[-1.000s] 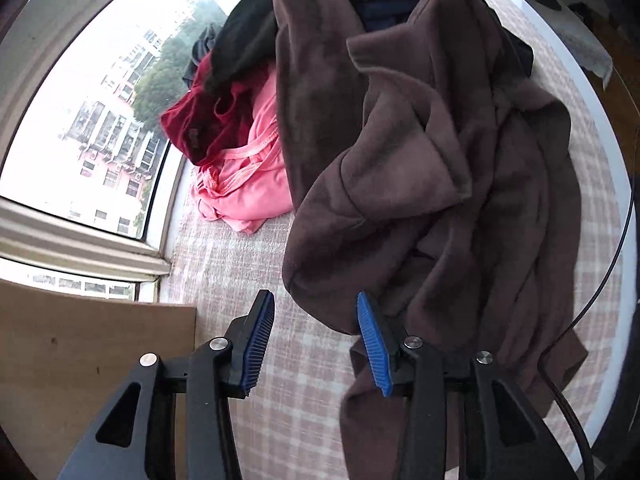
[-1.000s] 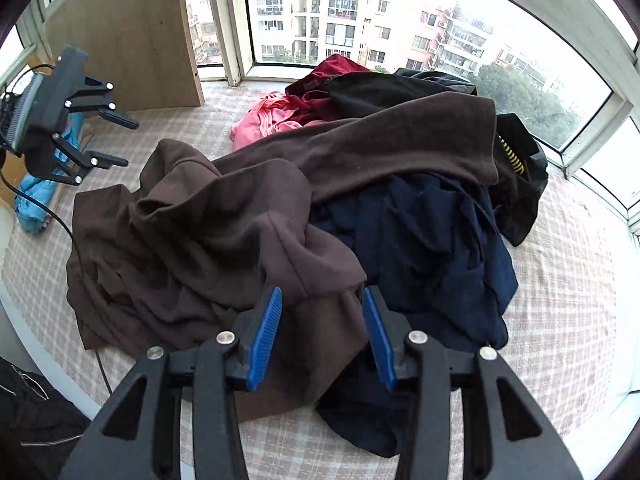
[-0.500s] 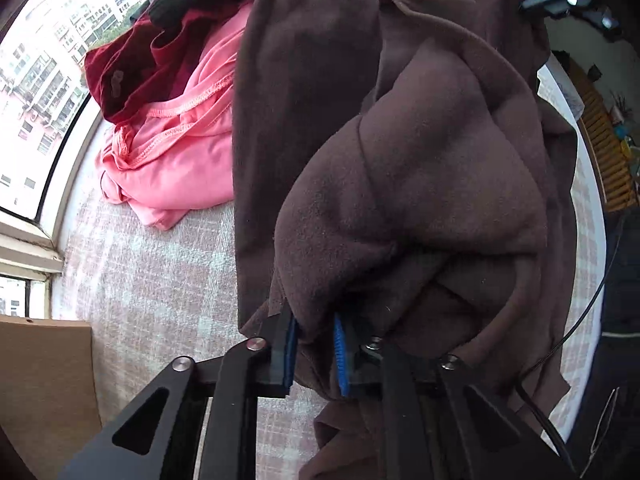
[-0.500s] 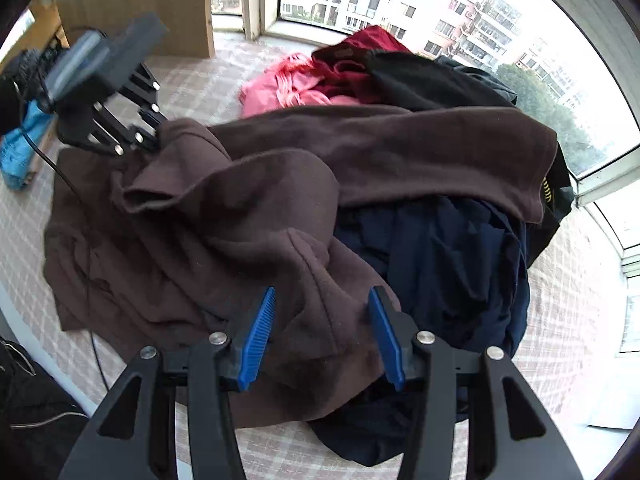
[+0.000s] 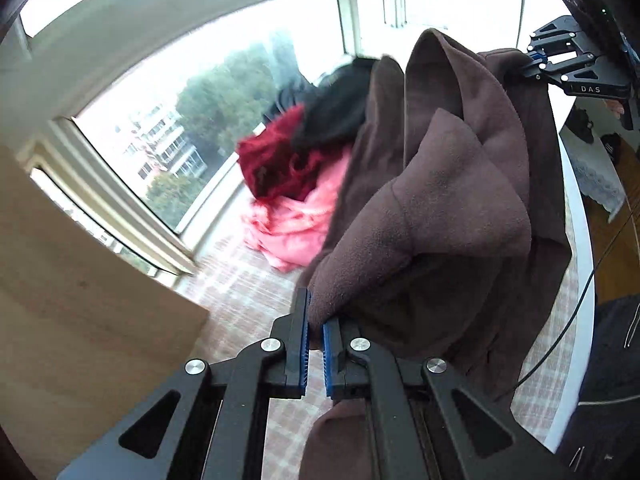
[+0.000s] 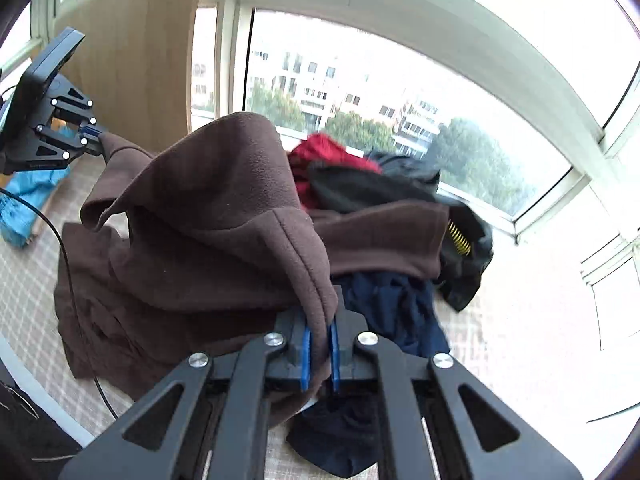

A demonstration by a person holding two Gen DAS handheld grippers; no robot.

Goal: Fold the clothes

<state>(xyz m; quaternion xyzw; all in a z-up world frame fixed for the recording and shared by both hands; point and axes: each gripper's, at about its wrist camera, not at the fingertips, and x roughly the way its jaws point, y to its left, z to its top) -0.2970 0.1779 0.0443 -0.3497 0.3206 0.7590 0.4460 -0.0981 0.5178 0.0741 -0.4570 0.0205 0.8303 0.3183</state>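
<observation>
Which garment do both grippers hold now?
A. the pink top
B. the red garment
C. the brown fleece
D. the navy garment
C: the left gripper and the right gripper are each shut on an edge of the brown fleece, lifted between them; the others lie in the pile.

The fleece garment (image 6: 224,208) is dark brown and plain. Behind it lie a crimson garment (image 5: 276,168), a pink garment (image 5: 292,228), a black garment (image 6: 368,188) with a yellow striped trim, and a navy garment (image 6: 396,308). The bed cover (image 5: 240,284) is pale pink-and-white plaid. Both grippers are black with blue pads (image 5: 305,344).
</observation>
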